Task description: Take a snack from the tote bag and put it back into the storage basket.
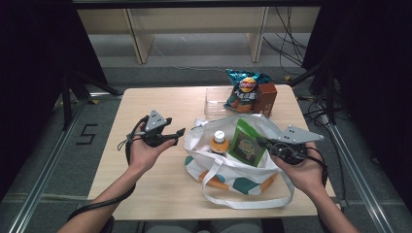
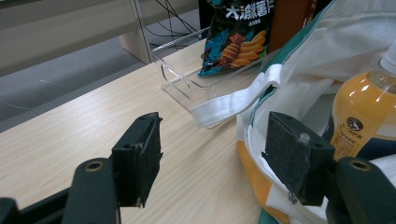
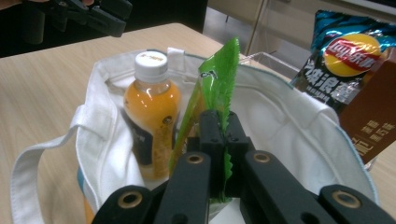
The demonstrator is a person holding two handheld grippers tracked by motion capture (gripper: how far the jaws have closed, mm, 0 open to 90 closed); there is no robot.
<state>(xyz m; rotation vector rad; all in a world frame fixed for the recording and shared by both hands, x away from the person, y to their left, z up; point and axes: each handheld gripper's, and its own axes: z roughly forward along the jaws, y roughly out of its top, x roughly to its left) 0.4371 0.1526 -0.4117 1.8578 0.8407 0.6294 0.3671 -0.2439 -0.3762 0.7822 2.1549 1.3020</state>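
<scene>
Right gripper (image 3: 223, 135) pinching green packet (image 3: 215, 79) over the bag (image 3: 299, 121); left gripper (image 2: 212, 154) spread, empty, beside it.

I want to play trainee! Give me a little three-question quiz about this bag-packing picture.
1. True or false: the right gripper is shut on the green packet.
2. What drink stands inside the white bag? A) orange juice bottle B) milk carton C) soda can
3. Fill in: the left gripper has its jaws ____ with nothing between them.

Key:
1. True; its jaws pinch the packet's edge.
2. A; the orange juice bottle has a white cap.
3. Open.
</scene>
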